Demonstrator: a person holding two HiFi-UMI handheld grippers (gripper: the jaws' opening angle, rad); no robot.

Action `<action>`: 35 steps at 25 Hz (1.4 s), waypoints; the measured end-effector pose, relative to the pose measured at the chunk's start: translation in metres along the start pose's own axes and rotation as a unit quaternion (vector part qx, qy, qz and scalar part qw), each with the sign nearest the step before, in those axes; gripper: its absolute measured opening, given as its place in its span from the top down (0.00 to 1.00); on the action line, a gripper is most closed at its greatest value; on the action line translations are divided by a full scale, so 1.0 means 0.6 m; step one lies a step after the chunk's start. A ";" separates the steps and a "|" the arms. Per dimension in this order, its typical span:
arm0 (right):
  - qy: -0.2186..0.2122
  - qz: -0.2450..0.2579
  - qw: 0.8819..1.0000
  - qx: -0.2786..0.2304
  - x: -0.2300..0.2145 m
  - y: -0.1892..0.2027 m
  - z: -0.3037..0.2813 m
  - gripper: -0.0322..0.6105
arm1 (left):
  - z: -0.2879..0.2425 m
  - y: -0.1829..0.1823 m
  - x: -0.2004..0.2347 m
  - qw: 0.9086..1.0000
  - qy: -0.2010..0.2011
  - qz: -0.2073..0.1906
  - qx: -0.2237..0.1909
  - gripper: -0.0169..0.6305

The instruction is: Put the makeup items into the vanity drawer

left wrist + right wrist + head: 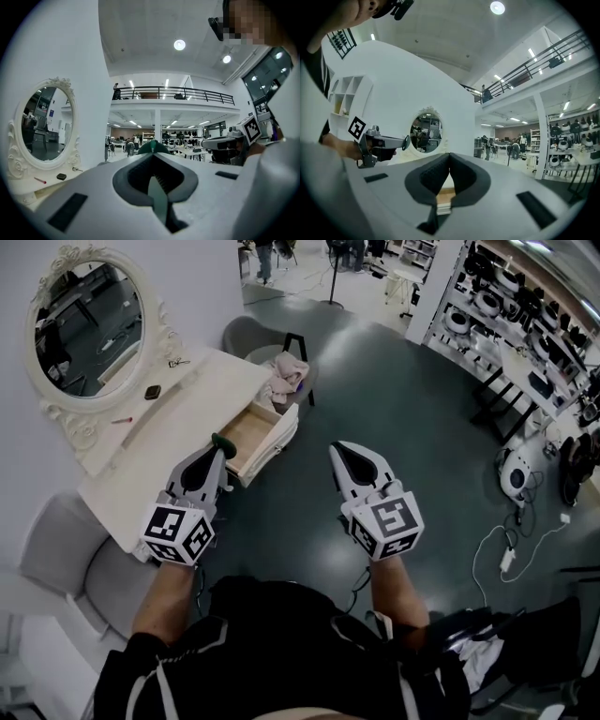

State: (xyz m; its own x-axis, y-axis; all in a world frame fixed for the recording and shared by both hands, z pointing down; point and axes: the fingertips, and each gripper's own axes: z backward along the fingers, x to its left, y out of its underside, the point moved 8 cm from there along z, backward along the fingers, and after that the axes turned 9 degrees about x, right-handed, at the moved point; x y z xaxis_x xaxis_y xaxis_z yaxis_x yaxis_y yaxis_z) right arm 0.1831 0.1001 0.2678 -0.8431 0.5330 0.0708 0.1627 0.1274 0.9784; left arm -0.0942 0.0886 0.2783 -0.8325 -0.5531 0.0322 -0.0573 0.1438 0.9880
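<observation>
Seeing dark compact [152, 391] and thin red stick [122, 420] on vanity top [216, 381] below mirror [89, 329], well apart from drawer [278, 442], pulled open to receive them. Holding left gripper [221, 440] and right gripper [337, 446] level, jaws closed on nothing, short of vanity: likely approach.

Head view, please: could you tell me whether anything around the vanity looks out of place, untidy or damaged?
The drawer stands pulled out, which suits the task. The one untidy thing is a pink cloth lying crumpled on the chair beyond the vanity. Nothing looks spilled or broken.
</observation>
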 end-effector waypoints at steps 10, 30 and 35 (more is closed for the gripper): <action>0.023 -0.003 1.000 0.021 -0.048 -0.001 -0.082 0.94 | -0.103 -0.001 0.083 1.000 0.013 0.004 -0.006 0.97; 0.095 -0.009 0.994 0.046 -0.062 -0.058 -0.346 0.94 | -0.279 -0.018 0.325 0.993 0.118 -0.006 0.012 0.97; 0.113 -0.011 0.992 0.052 -0.058 -0.070 -0.395 0.94 | -0.305 -0.022 0.375 0.990 0.138 -0.011 0.018 0.97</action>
State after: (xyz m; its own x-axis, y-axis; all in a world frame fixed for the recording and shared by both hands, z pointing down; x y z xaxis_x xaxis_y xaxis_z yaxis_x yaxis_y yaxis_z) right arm 0.0842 -0.1220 0.2699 -0.9383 0.3299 0.1034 0.1855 0.2282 0.9558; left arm -0.1798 -0.1875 0.3003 -0.6483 -0.7592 0.0567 -0.0964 0.1558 0.9831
